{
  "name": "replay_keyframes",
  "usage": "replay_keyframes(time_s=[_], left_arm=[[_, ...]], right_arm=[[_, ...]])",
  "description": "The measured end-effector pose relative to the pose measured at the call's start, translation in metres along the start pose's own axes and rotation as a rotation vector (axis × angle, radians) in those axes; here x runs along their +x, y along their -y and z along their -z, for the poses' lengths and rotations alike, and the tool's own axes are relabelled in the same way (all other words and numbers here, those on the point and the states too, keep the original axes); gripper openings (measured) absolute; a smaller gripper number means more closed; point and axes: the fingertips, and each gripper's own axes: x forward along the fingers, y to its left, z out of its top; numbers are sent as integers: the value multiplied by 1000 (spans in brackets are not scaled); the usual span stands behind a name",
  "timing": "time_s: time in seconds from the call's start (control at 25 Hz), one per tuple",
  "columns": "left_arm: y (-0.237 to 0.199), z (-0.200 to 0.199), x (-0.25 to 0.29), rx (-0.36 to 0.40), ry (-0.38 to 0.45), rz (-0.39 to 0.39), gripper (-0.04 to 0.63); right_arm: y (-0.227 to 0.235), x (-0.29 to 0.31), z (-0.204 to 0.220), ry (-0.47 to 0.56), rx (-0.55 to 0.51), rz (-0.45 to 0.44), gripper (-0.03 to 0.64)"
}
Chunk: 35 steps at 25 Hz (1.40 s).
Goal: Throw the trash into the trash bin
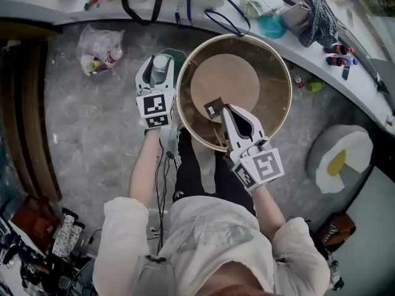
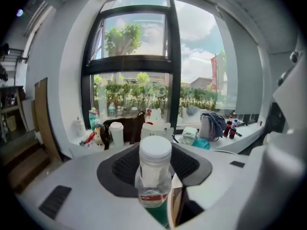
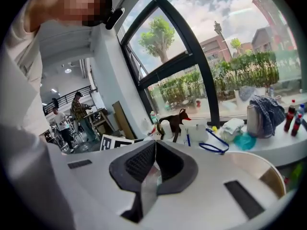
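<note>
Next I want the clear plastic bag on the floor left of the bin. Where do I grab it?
Pinch the plastic bag by the loose crumpled film at its far end, clear of the items inside, coming down from above: it lies slumped on the floor, and a thin fold probably suits the claw better than lumpy contents. The left claw is nearer, though it holds a bottle.

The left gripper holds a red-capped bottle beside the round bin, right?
No: the cap is white, not red, as the left gripper view shows. The left gripper does hold the bottle beside the round bin.
</note>
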Motion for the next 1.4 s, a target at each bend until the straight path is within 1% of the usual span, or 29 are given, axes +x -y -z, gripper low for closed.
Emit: replay_keyframes(time_s=[0.08, 0.2, 0.28, 0.36, 0.48, 0.52, 0.56, 0.64, 0.72, 1.04, 1.16, 1.28, 1.4], left_arm=[[-11, 37, 21, -47, -22, 7, 206], [-21, 83, 47, -42, -58, 2, 206], [-22, 109, 56, -59, -76, 1, 206], [-23, 127, 59, -68, -89, 0, 206], [-20, 143, 59, -55, -118, -6, 207], [-19, 145, 59, -60, -125, -5, 212], [-18, 146, 59, -63, -130, -5, 234], [-19, 143, 59, -57, -133, -9, 251], [-19, 135, 60, -48, -123, -10, 252], [-16, 90, 49, -54, -47, -11, 250], [-8, 65, 36, -57, -9, -4, 250], [11, 33, 15, -57, 32, 24, 249], [32, -12, -5, -53, 102, 58, 214]], right_arm=[[4, 11, 22, -36, 14, -3, 14], [15, 23, 53, -86, 37, 8, 14], [22, 26, 72, -123, 76, 29, 14], [26, 29, 81, -139, 111, 39, 14], [29, 32, 82, -136, 119, 45, 14], [30, 33, 80, -133, 118, 47, 14], [30, 34, 78, -128, 117, 48, 14], [31, 36, 72, -117, 112, 50, 14], [31, 36, 65, -103, 107, 52, 14], [20, 27, 47, -69, 90, 39, 14], [13, 20, 32, -39, 75, 28, 14], [4, 8, 11, -6, 61, 22, 14], [-3, -6, -17, 57, 34, 24, 14]])
